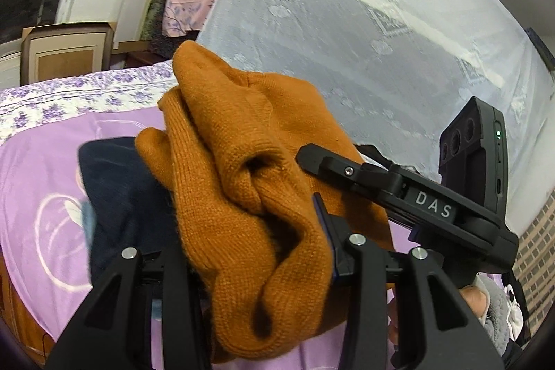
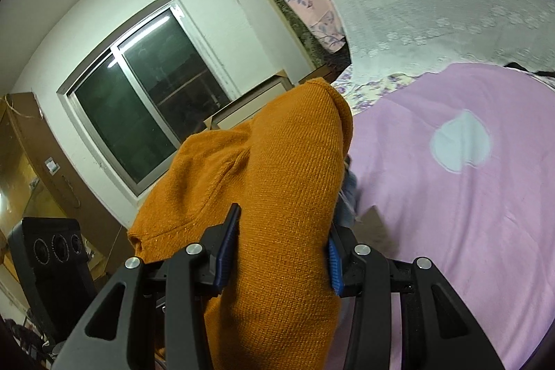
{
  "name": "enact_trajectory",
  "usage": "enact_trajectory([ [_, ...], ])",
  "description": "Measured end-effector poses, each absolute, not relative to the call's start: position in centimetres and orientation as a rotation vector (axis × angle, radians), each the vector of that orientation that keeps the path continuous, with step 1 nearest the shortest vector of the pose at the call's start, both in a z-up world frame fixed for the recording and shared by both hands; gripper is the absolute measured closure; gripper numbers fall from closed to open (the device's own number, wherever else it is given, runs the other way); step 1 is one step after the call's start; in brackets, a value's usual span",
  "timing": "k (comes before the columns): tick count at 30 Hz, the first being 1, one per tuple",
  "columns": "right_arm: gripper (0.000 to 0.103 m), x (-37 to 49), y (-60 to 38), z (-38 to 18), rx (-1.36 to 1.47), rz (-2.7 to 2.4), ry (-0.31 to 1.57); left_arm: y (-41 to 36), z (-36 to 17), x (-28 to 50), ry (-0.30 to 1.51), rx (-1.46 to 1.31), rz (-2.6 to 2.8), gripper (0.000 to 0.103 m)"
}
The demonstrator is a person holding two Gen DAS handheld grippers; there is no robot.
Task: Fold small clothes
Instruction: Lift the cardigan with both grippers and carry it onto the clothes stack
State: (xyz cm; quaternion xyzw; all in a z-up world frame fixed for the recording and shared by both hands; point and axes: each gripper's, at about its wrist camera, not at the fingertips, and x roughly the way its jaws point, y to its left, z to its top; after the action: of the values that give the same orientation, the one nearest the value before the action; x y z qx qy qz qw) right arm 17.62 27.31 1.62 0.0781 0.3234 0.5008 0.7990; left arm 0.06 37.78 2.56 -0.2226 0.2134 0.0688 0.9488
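Both tongs, left [image 1: 256, 241] and right [image 2: 281, 252], clamp bunched folds of one orange knit garment [image 2: 277, 182].

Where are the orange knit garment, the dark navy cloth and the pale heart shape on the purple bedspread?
orange knit garment [image 2: 277, 169]: right wrist view, on its broad ribbed middle.
dark navy cloth [image 1: 121, 189]: left wrist view, on its flat top beside the orange knit.
pale heart shape [image 2: 459, 144]: right wrist view, on the heart's centre.
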Motion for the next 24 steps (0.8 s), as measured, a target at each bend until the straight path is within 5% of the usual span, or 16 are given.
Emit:
enact_trajectory([
  [20,0.059,20.2,35.5,-1.9,0.14,1.055,0.782,46.4,-1.7,2.8,0.472,-0.495,0.19,0.061],
  [24,0.058,20.8,36.1,-3.2,0.107,1.013,0.791,47.3,-3.3,3.5,0.484,-0.508,0.191,0.051],
])
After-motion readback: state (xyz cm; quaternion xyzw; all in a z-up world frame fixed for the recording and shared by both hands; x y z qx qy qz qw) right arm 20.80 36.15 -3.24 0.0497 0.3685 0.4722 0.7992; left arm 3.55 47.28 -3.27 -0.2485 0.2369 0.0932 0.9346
